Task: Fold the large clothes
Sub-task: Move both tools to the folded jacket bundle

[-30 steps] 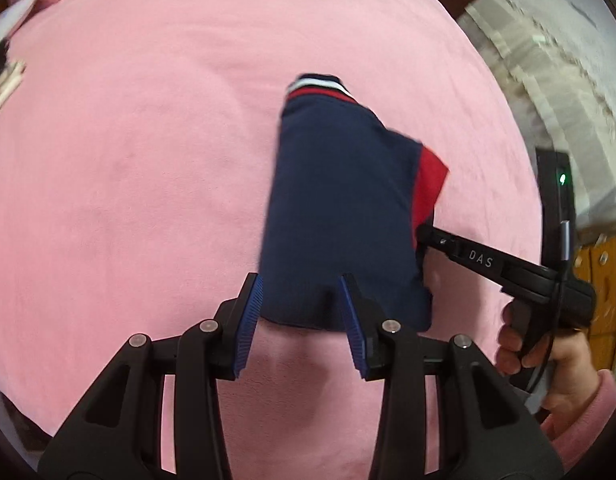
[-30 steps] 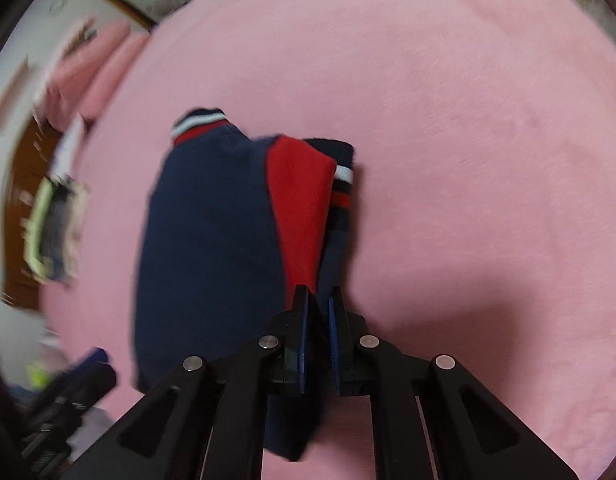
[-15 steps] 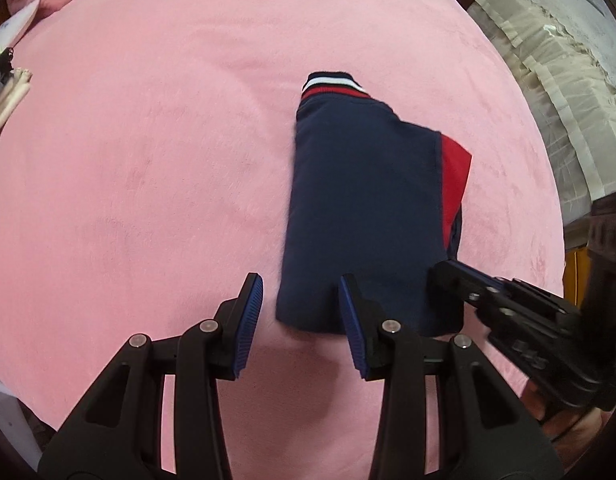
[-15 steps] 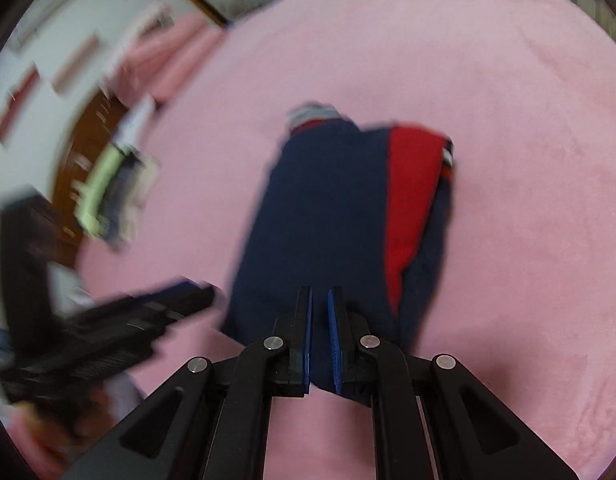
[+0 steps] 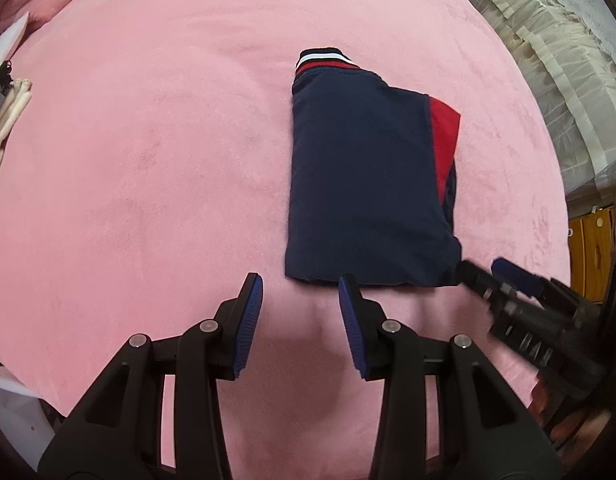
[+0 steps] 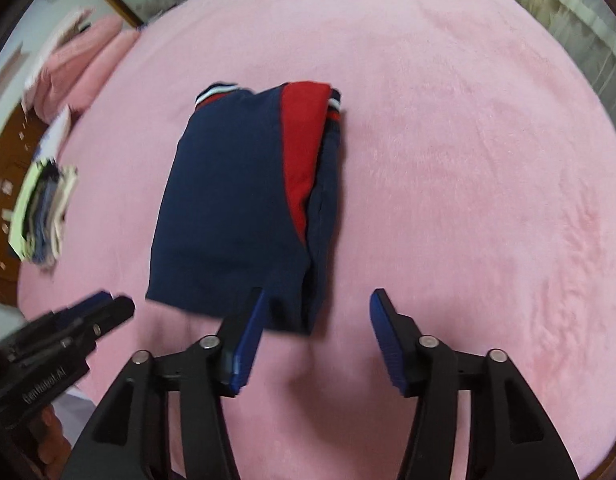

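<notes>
The navy garment [image 5: 364, 184] is lying folded into a compact rectangle on the pink blanket [image 5: 147, 152] covering the bed, a little right of centre in the left wrist view. A red panel [image 5: 444, 136] is showing along its right edge, and a ribbed band striped white and red [image 5: 324, 60] is poking out at its far end. In the right wrist view the same garment [image 6: 227, 208] is sitting just ahead of the fingers.

The right hand-held gripper [image 6: 316, 316] is opening its jaws; the garment's near corner is lying below and between them, with neither pad pressing on it. The left hand-held gripper [image 5: 299, 304] is hovering just short of the garment's near edge, its blue pads parted and gripping nothing.

Further out, a stack of folded clothes [image 6: 43, 208] is resting near the bed's left edge, pink pillows [image 6: 87, 60] are lying beyond it, and pale lace-trimmed bedding [image 5: 556, 60] is showing off to the right.
</notes>
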### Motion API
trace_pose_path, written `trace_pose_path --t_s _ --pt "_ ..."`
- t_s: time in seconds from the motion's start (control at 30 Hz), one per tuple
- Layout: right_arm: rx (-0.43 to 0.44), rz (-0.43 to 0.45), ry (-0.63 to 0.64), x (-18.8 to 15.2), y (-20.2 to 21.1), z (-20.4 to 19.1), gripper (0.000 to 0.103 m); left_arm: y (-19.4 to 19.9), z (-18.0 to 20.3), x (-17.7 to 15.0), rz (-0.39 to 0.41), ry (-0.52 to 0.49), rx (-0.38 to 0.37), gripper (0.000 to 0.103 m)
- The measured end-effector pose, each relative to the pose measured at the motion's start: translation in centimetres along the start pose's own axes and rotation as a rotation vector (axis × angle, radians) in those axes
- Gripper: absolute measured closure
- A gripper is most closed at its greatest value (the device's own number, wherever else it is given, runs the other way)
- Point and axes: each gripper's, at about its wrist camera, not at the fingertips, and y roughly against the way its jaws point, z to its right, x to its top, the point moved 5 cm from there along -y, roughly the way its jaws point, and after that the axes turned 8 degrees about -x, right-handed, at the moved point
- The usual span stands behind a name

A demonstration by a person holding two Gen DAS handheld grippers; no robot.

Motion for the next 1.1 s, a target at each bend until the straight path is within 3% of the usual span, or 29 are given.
trace_pose_path --t_s 0.07,0.1,0.2,0.4,0.5,0.6,0.87,1.1 --pt "-0.023 0.010 0.015 -0.7 1.2 -0.9 0.028 0.2 0.0 0.0 -0.014 -0.002 0.034 0.067" --pt "-0.031 0.016 0.013 0.7 1.3 -2.7 0.022 0.2 -0.1 0.0 -0.026 -0.006 0.071 0.067" --pt "-0.053 0.020 0.014 0.9 2.4 -4.3 0.021 0.7 -0.2 0.2 -0.025 -0.025 0.099 0.067" --pt "-0.056 0.006 0.007 1.0 3.6 -5.9 0.019 1.6 -0.5 0.8 -0.020 -0.029 0.077 0.065" --pt "-0.067 -0.001 0.035 0.9 4.0 -6.3 0.018 2.3 -0.4 1.2 -0.001 -0.049 0.073 0.055" --pt "-0.060 -0.023 0.028 1.0 3.5 -6.6 0.016 2.7 -0.1 1.4 0.007 -0.089 0.078 0.052" --pt "-0.055 -0.048 -0.028 1.1 3.9 -6.0 0.012 2.9 0.0 1.5 -0.023 -0.071 0.038 0.044" --pt "-0.047 -0.073 -0.038 1.3 3.6 -5.3 0.009 2.9 -0.2 1.5 -0.030 -0.064 0.038 0.042"
